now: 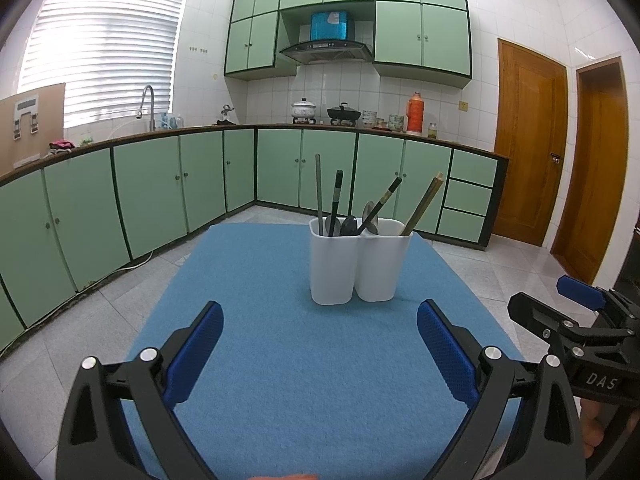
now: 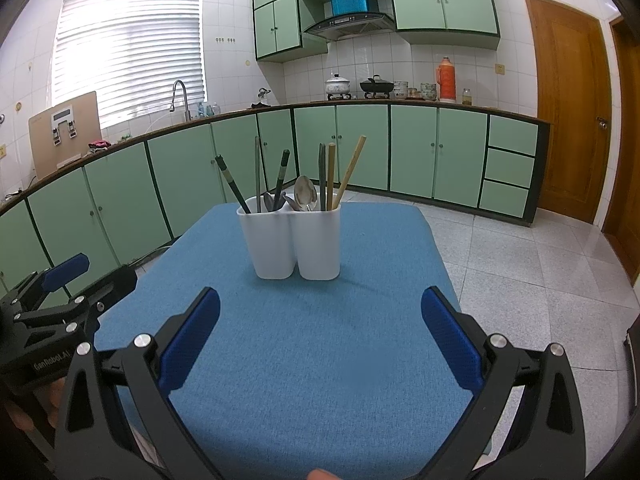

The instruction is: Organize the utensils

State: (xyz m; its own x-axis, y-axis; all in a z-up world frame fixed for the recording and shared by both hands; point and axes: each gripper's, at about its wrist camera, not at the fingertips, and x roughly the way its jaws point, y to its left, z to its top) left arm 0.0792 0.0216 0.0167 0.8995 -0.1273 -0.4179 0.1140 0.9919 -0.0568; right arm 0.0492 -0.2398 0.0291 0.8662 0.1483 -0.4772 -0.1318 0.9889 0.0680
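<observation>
Left gripper (image 1: pixel 320 344): spread wide with nothing between its blue pads, held low over the near part of the blue mat; it points straight at the holder, which I judge a waiting or standing-off pose, not a grasp.
Right gripper (image 2: pixel 320 336): likewise spread wide and empty, level with the left one and just beside it; each shows at the edge of the other's view, so the two flank the same approach line.
Surface (image 2: pixel 280 360): covered by a blue mat, bare around the holder; no loose utensil shows on it in either view.
Holder (image 2: pixel 296 240): white, two joined compartments, upright near the middle of the mat, well ahead of both grippers.
Left compartment (image 2: pixel 266 240): dark chopsticks (image 2: pixel 280 178), a grey stick and at least one spoon, handles down so they lean on the rim.
Right compartment (image 2: pixel 320 240): pale wooden chopsticks (image 2: pixel 350 172), a dark one and a spoon (image 2: pixel 306 194), bowl up.
Sorting: both kinds stand mixed in each compartment.
Stage: fits either utensils all gathered in, or a mixed lot awaiting sorting; I cannot tell which.
Beyond: green kitchen cabinets and counter, no part of the job.
</observation>
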